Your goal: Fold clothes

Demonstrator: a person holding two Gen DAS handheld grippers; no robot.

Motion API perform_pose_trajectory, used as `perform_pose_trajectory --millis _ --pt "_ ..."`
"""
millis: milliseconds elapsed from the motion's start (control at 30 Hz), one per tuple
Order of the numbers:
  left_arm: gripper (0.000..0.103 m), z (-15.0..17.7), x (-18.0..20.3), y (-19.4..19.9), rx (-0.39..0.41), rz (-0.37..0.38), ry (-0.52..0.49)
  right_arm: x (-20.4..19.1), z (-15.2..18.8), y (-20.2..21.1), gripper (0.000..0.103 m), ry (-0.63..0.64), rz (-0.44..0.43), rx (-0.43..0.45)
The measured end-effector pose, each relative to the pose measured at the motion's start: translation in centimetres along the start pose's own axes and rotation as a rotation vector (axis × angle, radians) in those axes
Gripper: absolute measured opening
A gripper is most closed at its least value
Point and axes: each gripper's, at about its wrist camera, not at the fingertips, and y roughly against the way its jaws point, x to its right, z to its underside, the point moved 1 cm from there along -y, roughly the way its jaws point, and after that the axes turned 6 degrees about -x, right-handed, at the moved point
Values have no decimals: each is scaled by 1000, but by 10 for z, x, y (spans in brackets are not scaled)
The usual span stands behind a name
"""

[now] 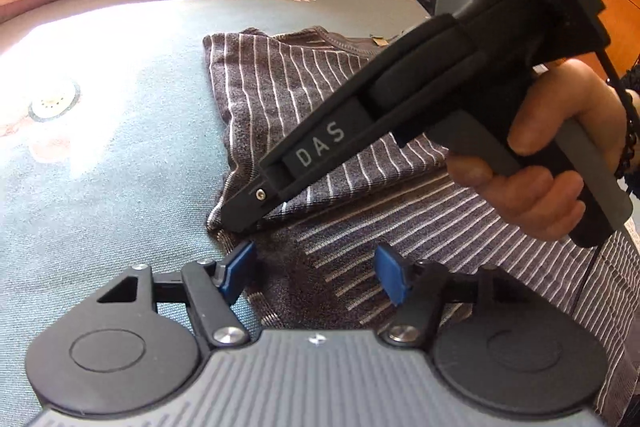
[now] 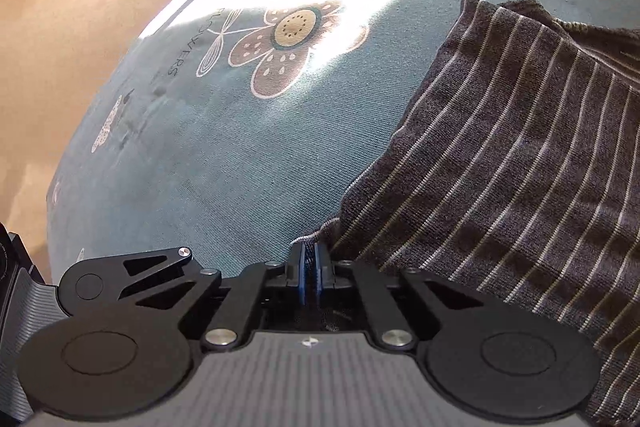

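Sunlight falls on the blue bed cover (image 1: 120, 147). Left gripper (image 1: 316, 267) hangs over the shirt's (image 1: 280, 87) near part with its blue pads wide apart, holding nothing. Striped shirt lies on the cover, partly folded. Right gripper (image 2: 310, 273), held by a hand (image 1: 552, 163), is pinched tight on the shirt's edge.

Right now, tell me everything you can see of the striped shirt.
The striped shirt is dark grey knit with thin pale stripes, lying partly folded on the blue flowered bedspread, neckline away from the person. The right gripper is shut on its edge; the left gripper hovers open over it.
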Motion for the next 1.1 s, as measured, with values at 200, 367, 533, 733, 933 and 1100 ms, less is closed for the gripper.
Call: perform_pose_trajectory --millis 200,367,533,733,933,1100 --pt "64 -12 3 8 52 -7 -93 8 1 35 7 -53 -50 82" --pt "64 -29 11 -16 5 -8 -85 30 -2 69 9 -104 48 176" --pt "64 -25 9 -22 -20 -16 -24 29 -21 27 9 -38 104 107" --pt "64 -35 9 -4 47 -1 9 21 -39 -11 0 1 123 118" --pt "62 -38 8 -25 -38 -30 1 26 -43 14 5 -40 86 138" --pt "64 -32 6 -21 -45 -13 25 45 -60 41 7 -99 227 268"
